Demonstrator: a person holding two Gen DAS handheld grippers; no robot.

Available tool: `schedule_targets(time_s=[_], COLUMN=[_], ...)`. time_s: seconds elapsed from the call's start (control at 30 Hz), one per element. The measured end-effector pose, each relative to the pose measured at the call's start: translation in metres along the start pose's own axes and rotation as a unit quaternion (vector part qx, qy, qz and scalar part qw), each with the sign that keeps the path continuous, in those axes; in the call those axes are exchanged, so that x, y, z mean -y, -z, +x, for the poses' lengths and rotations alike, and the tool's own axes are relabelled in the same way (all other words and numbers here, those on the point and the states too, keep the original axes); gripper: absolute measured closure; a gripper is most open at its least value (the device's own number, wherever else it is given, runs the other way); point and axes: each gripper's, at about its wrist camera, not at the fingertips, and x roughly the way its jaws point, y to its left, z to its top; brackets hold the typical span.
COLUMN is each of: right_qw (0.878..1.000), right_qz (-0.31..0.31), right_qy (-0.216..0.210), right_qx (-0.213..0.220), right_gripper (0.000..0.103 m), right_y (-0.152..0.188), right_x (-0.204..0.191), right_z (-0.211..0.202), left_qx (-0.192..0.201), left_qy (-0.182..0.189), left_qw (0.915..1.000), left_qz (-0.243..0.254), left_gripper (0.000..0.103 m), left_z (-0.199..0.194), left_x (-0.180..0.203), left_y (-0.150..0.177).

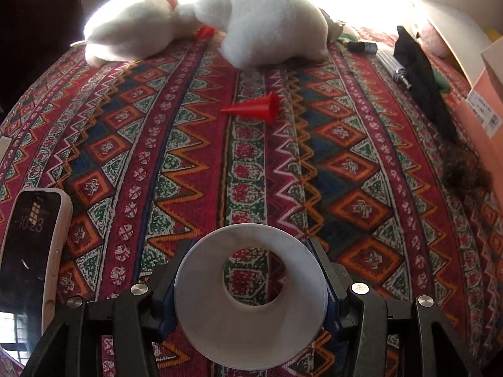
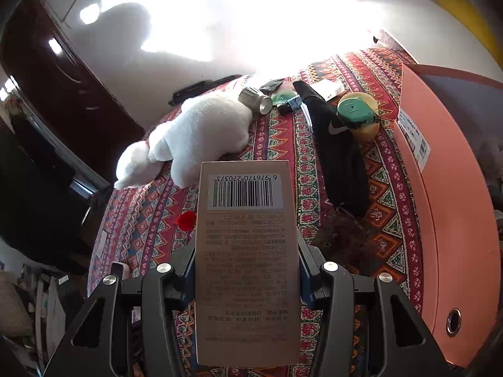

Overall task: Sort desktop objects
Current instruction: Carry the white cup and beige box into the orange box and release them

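Observation:
My left gripper (image 1: 251, 270) is shut on a white funnel-shaped cone (image 1: 217, 320). Its wide mouth faces the camera, and the patterned cloth (image 1: 314, 157) shows through its hole. A small red cone (image 1: 254, 106) lies on its side farther ahead on the cloth. My right gripper (image 2: 246, 251) is shut on a tan carton (image 2: 246, 251) with a barcode label and printed text, held above the table. The same red cone (image 2: 187, 220) peeks out left of the carton.
A white plush toy (image 1: 251, 22) (image 2: 195, 135) lies at the far end. A phone (image 1: 28, 251) rests at the left. A black sock (image 2: 339, 154), a metal flashlight (image 2: 256, 100), a green-lidded jar (image 2: 358, 116), a brown hair tuft (image 1: 465, 172) and a pink box (image 2: 456, 204) fill the right side.

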Motion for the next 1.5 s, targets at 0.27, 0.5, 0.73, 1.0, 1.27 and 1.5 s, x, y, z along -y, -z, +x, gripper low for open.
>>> schedule_targets(time_s=[0.27, 0.5, 0.73, 1.0, 1.27, 1.5], right_qw=[1.000, 1.000, 0.999, 0.997, 0.978, 0.950], right_qz=[-0.002, -0.001, -0.003, -0.011, 0.036, 0.120], right_qy=[-0.010, -0.016, -0.018, 0.009, 0.100, 0.181], right_qx=[-0.003, 0.008, 0.031, 0.082, 0.179, 0.226], right_gripper=[0.050, 0.050, 0.050, 0.050, 0.050, 0.050], right_y=[0.001, 0.000, -0.001, -0.002, -0.012, -0.008], right_x=[0.011, 0.016, 0.022, 0.039, 0.109, 0.203], right_z=[-0.008, -0.019, -0.040, -0.081, -0.145, -0.187], left_qx=[-0.004, 0.029, 0.078, 0.111, 0.148, 0.143], left_qy=[-0.014, 0.006, 0.034, 0.089, 0.163, 0.204], left_qw=[0.9999, 0.9995, 0.9961, 0.9868, 0.9643, 0.9482], left_qz=[0.000, -0.009, 0.022, 0.077, 0.147, 0.197], left_gripper=[0.045, 0.045, 0.045, 0.045, 0.044, 0.044], left_z=[-0.003, -0.030, -0.070, -0.093, -0.119, -0.118], left_x=[-0.003, 0.000, 0.043, 0.128, 0.242, 0.331], left_y=[0.027, 0.024, 0.007, -0.021, -0.051, -0.062])
